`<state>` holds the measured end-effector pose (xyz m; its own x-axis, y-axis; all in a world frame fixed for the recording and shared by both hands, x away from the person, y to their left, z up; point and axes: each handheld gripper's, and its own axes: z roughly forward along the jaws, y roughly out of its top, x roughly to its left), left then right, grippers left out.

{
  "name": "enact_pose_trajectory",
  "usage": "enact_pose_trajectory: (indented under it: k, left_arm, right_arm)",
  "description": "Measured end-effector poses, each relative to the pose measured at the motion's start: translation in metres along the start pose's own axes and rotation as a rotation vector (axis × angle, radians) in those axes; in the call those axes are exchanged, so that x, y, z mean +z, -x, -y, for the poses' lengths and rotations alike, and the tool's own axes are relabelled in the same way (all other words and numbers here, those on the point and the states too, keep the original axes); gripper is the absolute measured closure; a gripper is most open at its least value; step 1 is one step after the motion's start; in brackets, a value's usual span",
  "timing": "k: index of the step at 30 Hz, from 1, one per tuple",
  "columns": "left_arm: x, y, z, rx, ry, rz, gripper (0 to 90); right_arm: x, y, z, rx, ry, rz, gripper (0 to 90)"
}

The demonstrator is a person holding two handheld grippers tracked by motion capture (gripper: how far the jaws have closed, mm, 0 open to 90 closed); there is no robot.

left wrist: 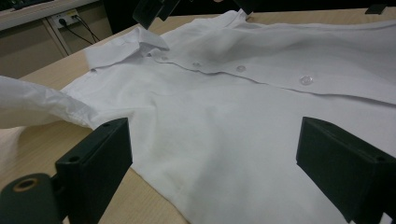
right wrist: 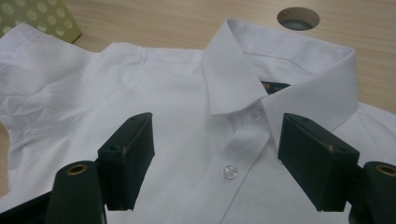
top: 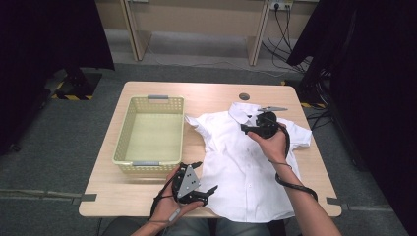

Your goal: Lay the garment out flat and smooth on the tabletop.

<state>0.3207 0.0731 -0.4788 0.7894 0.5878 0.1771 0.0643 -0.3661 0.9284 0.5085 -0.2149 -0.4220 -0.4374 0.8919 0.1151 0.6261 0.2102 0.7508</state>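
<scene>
— High view: where's the white short-sleeved button-up shirt [top: 241, 162]?
— Flat on the light wooden table [top: 206, 93], right of the pale yellow plastic basket [top: 150, 129].
— Tongs?
— Right gripper [top: 252, 127] over the collar, jaws apart, nothing held. Left gripper [top: 209, 192] at near hem, wide, empty.

Left hand-held gripper [top: 205, 192] sits low at the near edge, held in the person's left hand [top: 174, 204], grey three-cornered plate on top, jaws wide apart, pointing right, nothing between the pads. Right hand-held gripper [top: 247, 129] is farther out, right forearm stretched forward, right hand [top: 273, 145] wrapped around it, jaws spread, pointing left, gripping nothing.
</scene>
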Motion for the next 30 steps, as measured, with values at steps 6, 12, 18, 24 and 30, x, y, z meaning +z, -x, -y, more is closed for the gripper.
enact_pose_trajectory:
  k: [6, 12, 18, 24, 30]
  left_arm:
    - [0.0, 0.0, 0.0, -0.002, 0.001, -0.001, 9.8]
    - [0.0, 0.0, 0.0, -0.004, 0.0, -0.002, 9.8]
    - [0.0, -0.001, 0.0, -0.006, 0.0, -0.001, 9.8]
    - [0.0, -0.001, 0.0, -0.007, 0.0, 0.0, 9.8]
    - [0.0, -0.001, 0.0, -0.016, 0.003, 0.003, 9.8]
  right_arm:
    - [-0.005, 0.011, 0.006, 0.021, 0.0, 0.014, 26.3]
    - [-0.013, 0.024, 0.01, 0.037, 0.009, 0.034, 25.7]
    - [-0.02, 0.036, 0.015, 0.051, 0.013, 0.055, 25.5]
    - [-0.025, 0.044, 0.017, 0.063, 0.019, 0.07, 25.4]
    - [-0.03, 0.056, 0.021, 0.077, 0.023, 0.093, 25.2]
